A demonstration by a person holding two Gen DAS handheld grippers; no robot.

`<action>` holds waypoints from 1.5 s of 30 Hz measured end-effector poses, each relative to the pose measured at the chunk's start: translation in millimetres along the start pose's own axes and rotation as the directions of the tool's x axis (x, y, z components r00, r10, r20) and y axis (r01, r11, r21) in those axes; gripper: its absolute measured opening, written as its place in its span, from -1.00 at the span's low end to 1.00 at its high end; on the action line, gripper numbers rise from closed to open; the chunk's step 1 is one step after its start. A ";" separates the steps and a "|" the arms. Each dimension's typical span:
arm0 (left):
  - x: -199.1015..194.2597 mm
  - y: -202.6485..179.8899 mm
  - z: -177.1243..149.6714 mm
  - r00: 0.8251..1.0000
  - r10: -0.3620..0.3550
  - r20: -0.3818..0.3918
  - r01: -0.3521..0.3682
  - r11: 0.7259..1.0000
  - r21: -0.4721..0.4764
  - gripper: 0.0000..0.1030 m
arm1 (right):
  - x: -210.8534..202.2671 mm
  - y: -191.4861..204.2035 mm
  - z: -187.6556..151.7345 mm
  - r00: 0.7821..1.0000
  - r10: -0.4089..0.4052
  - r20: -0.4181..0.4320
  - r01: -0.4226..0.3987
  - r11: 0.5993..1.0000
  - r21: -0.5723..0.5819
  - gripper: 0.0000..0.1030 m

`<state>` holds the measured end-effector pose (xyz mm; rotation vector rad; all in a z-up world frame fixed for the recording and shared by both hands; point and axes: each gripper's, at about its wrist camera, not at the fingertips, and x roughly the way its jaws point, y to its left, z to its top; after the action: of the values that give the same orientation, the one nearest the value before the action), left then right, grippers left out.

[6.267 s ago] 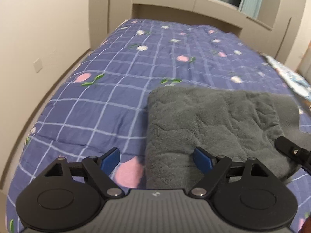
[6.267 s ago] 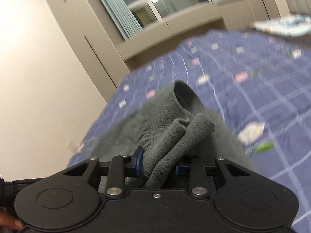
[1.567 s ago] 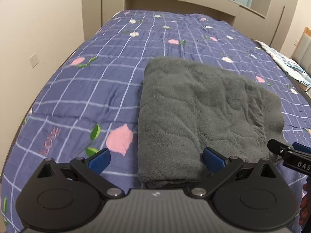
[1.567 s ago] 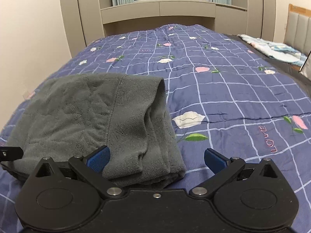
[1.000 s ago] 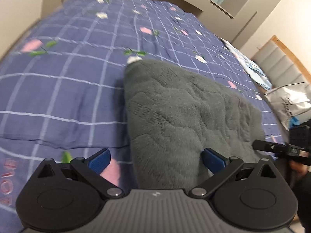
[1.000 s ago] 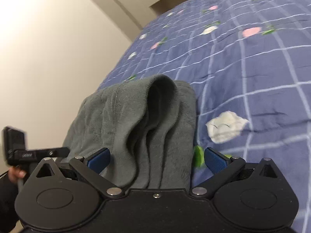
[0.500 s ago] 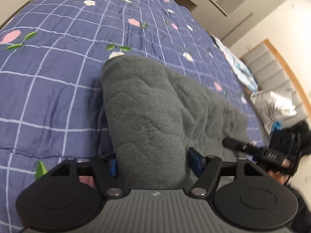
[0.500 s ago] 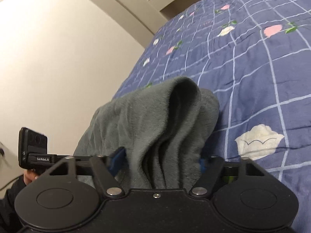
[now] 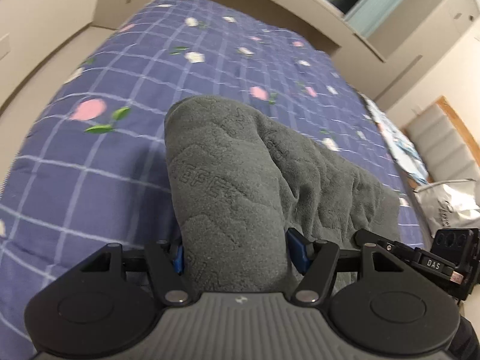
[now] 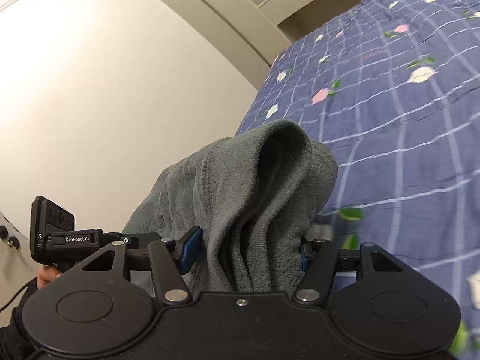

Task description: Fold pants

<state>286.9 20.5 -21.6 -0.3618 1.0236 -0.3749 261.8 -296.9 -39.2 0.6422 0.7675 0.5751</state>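
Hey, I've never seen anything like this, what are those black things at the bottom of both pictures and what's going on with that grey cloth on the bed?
No robot here: a person holds a pair of handheld tongs in each hand, each carrying a wide-angle camera looking along its fingers. One picture comes from the left tongs, the other from the right tongs. On the bed lies a purple checked quilt with flowers, and on it grey fleece pants, already partly folded. Both tongs have just closed on the pants, one at each end of the near edge, their blue pads pressing the thick cloth. Each view also shows the other tool off to the side. A silvery bag sits beside the bed.
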 end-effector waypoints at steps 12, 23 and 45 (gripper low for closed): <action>14.7 14.6 -11.2 0.997 0.075 -0.028 -0.076 0.997 -0.017 0.62 | 32.2 0.0 -21.8 0.993 -0.114 -0.026 0.115 0.993 0.026 0.46; -39.7 -19.8 -44.7 0.964 0.242 0.109 -0.250 0.966 0.068 0.99 | -13.0 39.0 -42.8 0.966 -0.239 0.095 0.244 0.968 -0.049 0.93; -165.4 -83.4 -202.2 0.822 0.310 0.478 -0.420 0.897 0.139 0.99 | -124.7 162.0 -173.4 0.874 -0.333 0.355 0.444 0.843 -0.303 0.99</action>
<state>21.7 0.5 45.6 -0.0176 0.5651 -0.0506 16.2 -218.9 34.7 0.1890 0.4703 0.2260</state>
